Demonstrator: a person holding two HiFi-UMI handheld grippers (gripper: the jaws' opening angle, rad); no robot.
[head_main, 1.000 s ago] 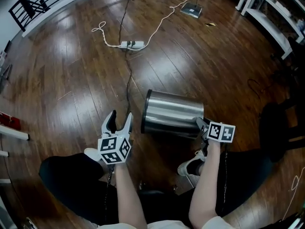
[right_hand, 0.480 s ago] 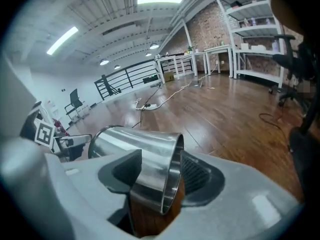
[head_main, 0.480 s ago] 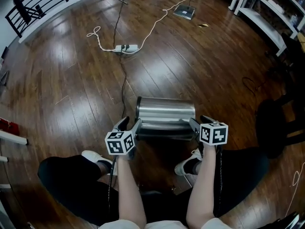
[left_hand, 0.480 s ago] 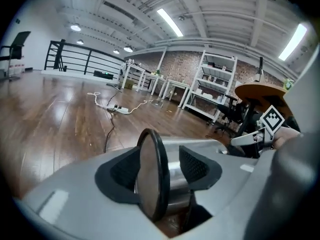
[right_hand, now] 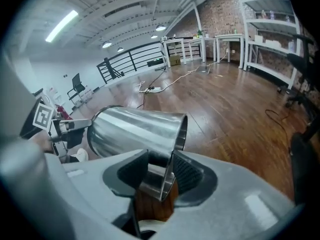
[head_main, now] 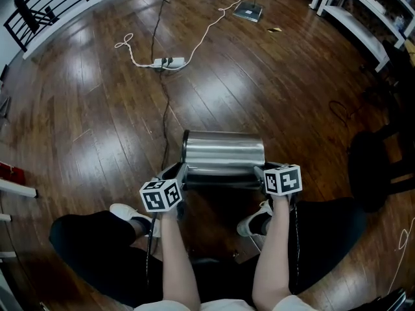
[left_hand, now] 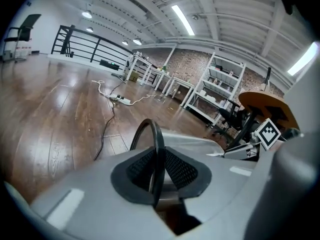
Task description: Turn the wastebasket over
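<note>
Head view: the shiny steel cylindrical wastebasket point(head_main: 224, 153) lies sideways on the dark wooden floor point(head_main: 97, 109). My left gripper point(head_main: 178, 172) has dropped to its end, opposite my right gripper point(head_main: 259, 172).

Left gripper view: the jaws are closing on the black rim ring point(left_hand: 156, 154).

Right gripper view: the jaws are closing on the steel edge point(right_hand: 167, 176). It looks ready to turn.

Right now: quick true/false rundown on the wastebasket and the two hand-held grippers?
1. The wastebasket stands upright. False: it lies on its side.
2. The left hand-held gripper has the black rim between its jaws. True; they are closing on it.
3. The right hand-held gripper is clear of the wastebasket. False: its closing jaws have the steel edge between them.
4. A power strip lies on the floor beyond the wastebasket. True.
</note>
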